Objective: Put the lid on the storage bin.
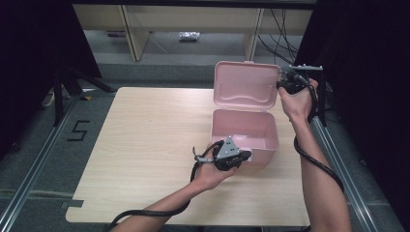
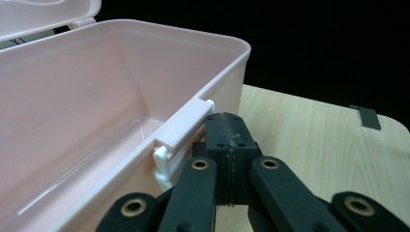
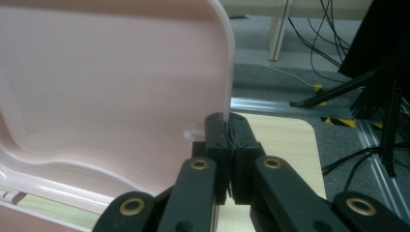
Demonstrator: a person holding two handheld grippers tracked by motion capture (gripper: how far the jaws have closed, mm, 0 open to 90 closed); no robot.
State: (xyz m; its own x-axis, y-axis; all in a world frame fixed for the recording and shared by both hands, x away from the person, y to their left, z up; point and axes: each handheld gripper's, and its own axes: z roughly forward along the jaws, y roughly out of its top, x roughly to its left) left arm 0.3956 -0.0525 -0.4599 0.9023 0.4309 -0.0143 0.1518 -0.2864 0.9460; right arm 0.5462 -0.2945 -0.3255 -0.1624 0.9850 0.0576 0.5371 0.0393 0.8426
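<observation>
**Inspector A:** Nearest the camera in the high view, we record the two forearms entering from the bottom edge. The left gripper point(image 1: 240, 155) sits just below frame centre, against the front wall of the pink box point(image 1: 244, 130). In the left gripper view its jaws stand clenched with nothing between them, pads point(image 2: 226, 145) meeting just beside the white latch point(image 2: 181, 140) on the box's front rim.

**Inspector B:** Agreed. We read that as bracing the box, not grasping it. And the right?

**Inspector A:** The right gripper point(image 1: 280, 83) is farther up, at upper right of the frame, beside the raised lid point(image 1: 246, 84). In the right gripper view its jaws are clamped on the lid's point(image 3: 111, 92) thin side edge.

**Inspector B:** So the relation that matters: the lid stands upright at the rear of the box, hinged along the box's long axis, which runs left to right across the frame. The right hand point(image 1: 297, 99) alone has hold of it; the left is nearer the body and latch.

**Inspector A:** We judge that swinging the lid either way would turn about that rear hinge, with the left holding the box from sliding.

**Inspector B:** Interior appears empty. Surface?

**Inspector A:** A pale wood-grain table point(image 1: 145, 145) with rounded corners. Beyond it, grey floor with a "5" marked in tape point(image 1: 77, 130) at left, shelving legs point(image 1: 131, 34) and loose cables point(image 1: 283, 34) along the top, dark curtains at both sides.
</observation>
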